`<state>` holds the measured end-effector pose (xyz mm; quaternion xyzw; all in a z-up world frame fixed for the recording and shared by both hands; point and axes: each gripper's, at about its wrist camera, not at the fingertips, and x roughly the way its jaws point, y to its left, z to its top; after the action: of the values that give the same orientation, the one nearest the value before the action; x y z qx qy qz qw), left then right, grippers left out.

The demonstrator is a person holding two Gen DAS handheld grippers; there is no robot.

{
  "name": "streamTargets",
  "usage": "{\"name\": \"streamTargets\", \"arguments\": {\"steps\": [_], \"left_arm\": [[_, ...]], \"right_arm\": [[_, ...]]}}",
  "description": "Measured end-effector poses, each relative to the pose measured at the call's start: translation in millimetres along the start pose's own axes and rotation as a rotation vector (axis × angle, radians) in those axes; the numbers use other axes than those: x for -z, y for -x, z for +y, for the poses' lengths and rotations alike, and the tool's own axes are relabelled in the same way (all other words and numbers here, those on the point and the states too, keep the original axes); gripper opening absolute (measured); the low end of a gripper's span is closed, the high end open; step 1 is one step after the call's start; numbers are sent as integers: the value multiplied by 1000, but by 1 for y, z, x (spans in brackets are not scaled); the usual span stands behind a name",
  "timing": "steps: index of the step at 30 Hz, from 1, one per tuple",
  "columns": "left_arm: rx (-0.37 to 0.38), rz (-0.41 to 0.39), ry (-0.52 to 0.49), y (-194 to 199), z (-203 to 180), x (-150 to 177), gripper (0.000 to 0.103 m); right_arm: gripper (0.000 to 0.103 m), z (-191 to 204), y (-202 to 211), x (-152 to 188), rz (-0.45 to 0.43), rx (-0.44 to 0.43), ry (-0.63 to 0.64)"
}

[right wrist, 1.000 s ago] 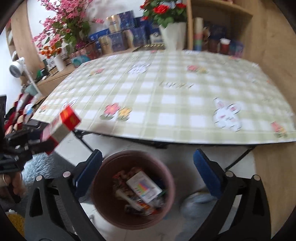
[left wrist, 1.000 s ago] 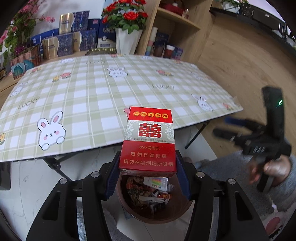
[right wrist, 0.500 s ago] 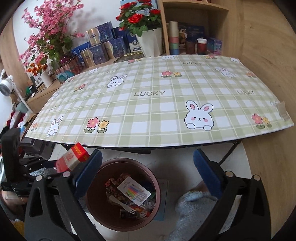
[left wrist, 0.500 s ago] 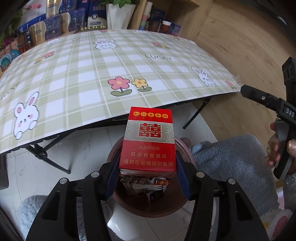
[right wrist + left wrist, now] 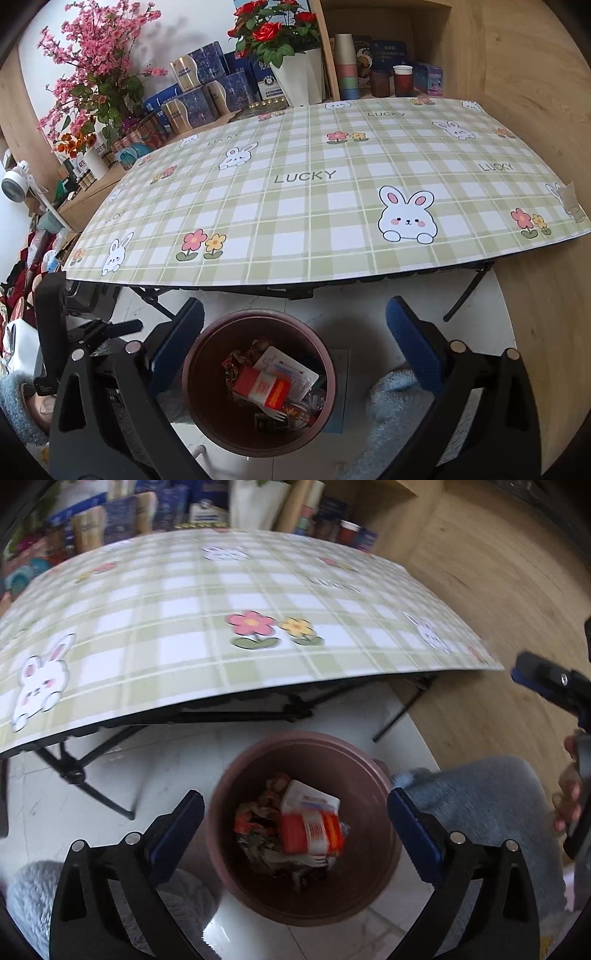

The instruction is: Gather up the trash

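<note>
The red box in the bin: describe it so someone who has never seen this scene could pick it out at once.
Find the green checked table with the rabbit print; on the white floor in front of it stands a round brown bin. The red box lies on top of the rubbish inside. It is a solid red and white pack, unlike the crumpled wrappers and the flat white card beside it.

Your tabletop green-and-white plaid with rabbits and flowers, your bin brown, carton red and white, claw pads blue
</note>
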<state>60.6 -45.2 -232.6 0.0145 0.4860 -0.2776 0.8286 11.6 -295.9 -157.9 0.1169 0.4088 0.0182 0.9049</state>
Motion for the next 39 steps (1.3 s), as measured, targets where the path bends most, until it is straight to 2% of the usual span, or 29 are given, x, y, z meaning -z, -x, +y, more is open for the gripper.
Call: {"name": "streamTargets", "arguments": {"steps": [5,9,15,18,25,27,31,36,39], "left_arm": [[-9,-23,-24,6,-2,1,97],[-62,-74,-42,15,-5,-3,97],[-191,-208,4,57,6,-19,97],[-247,-268,-21,91,10,-37,97],[-483,-452,-79,167,4,-66,97],[-472,-497,-69,186,4,-72,97],[-447,-539,-15,218,9,-84,97],[-459,-557,-9,239,3,-95,97],[-456,-593,-28,252,-4,-94,97]], "right_arm": [[97,3,-4,4,16,10,5],[97,5,-3,5,16,17,12],[97,14,4,-5,5,43,45],[97,24,16,-17,-28,59,74],[97,47,41,-56,-112,109,148],[97,53,48,-66,-139,116,171],[97,65,67,-88,-196,104,190],[97,73,88,-101,-256,96,196],[97,75,94,-103,-270,87,188]]}}
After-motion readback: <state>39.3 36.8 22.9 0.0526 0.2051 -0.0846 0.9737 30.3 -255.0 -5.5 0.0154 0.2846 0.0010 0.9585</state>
